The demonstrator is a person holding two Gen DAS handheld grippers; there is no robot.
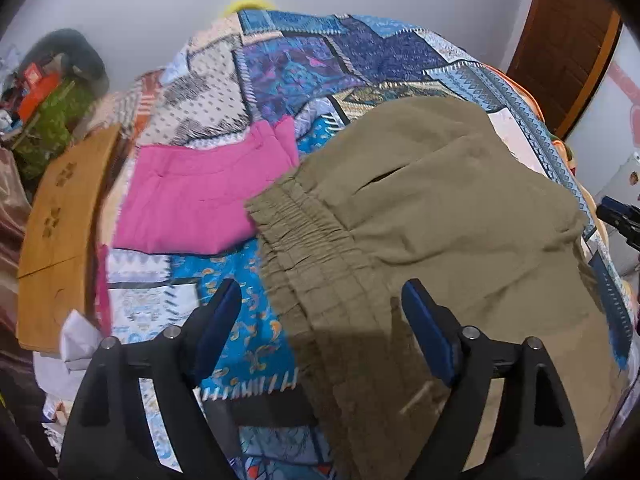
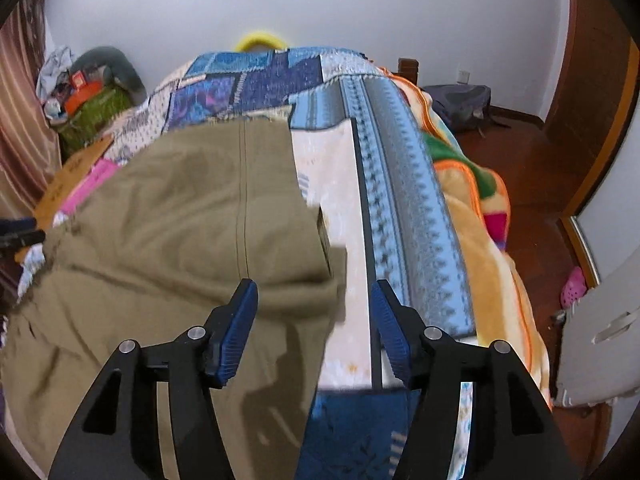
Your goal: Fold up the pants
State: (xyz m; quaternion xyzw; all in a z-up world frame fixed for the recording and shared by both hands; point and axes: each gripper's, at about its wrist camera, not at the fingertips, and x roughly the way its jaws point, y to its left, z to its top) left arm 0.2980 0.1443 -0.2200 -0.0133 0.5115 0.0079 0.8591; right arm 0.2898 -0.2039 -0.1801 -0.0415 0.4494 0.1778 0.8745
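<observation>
Two fisheye views look down along a pair of hand-held grippers at a bed covered by a blue patchwork quilt (image 1: pixel 224 280).

Left wrist view, left to right: far to the left of the left gripper (image 1: pixel 322 300) a wooden board (image 1: pixel 60 216) lies at the bed's edge. Ahead and left of the left finger lies a folded pink garment (image 1: pixel 192 200), flat on the quilt. Just right of it, ahead of the gripper and running back under its right finger, are the olive-khaki pants (image 1: pixel 420 216), their gathered elastic waistband (image 1: pixel 304 236) toward the pink garment. The left gripper's blue-padded jaws stand wide apart and hold nothing; the waistband edge passes through the gap between them. At the far right edge a tip of the other gripper shows.

Right wrist view, left to right: the same pants (image 2: pixel 180 220) fill the area ahead and left of the right gripper (image 2: pixel 314 304), folded over, a seam running straight ahead. Their right edge falls between the jaws, which also stand wide apart and grip nothing. To the gripper's right lie quilt, an orange blanket (image 2: pixel 488 280) and wooden floor (image 2: pixel 532 184).
</observation>
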